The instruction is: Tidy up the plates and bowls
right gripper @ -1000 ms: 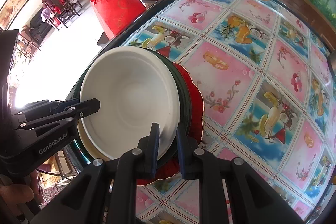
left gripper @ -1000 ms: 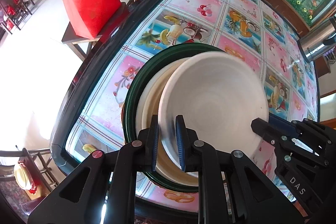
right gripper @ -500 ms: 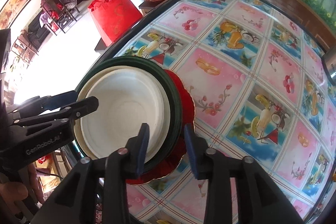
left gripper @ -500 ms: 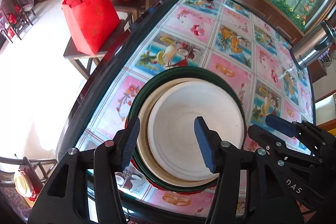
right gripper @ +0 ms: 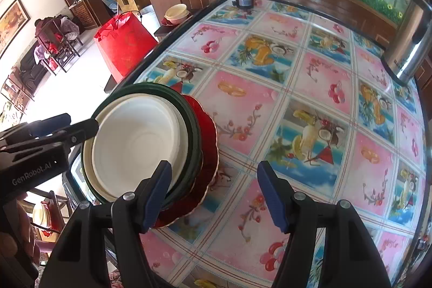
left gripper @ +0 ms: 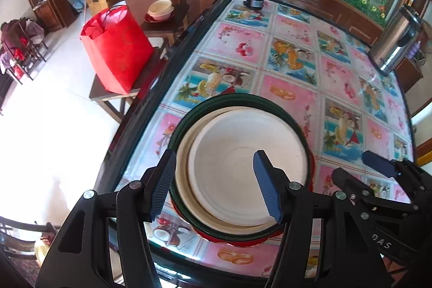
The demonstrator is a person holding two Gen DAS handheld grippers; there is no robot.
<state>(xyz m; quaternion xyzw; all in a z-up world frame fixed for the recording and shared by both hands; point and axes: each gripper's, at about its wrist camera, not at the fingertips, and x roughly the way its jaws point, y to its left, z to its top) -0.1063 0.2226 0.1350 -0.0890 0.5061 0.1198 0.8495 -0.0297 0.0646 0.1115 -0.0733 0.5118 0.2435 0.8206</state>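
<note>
Plates and bowls sat nested in one stack near the surface (right gripper: 310, 88) edge: white bowl (left gripper: 243, 174) in cream dish (left gripper: 183, 153), green plate (left gripper: 243, 99), red plate (right gripper: 208, 142) beneath. Left claw (left gripper: 216, 185) and right claw (right gripper: 213, 193), jaws just opened, held nothing; stacking looked finished. A steel flask (right gripper: 410, 39) and small black motor (left gripper: 255, 0) stood well apart, blocking nothing

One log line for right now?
left hand-held gripper: just opened, empty | right hand-held gripper: just opened, empty | white plate: on stack
</note>
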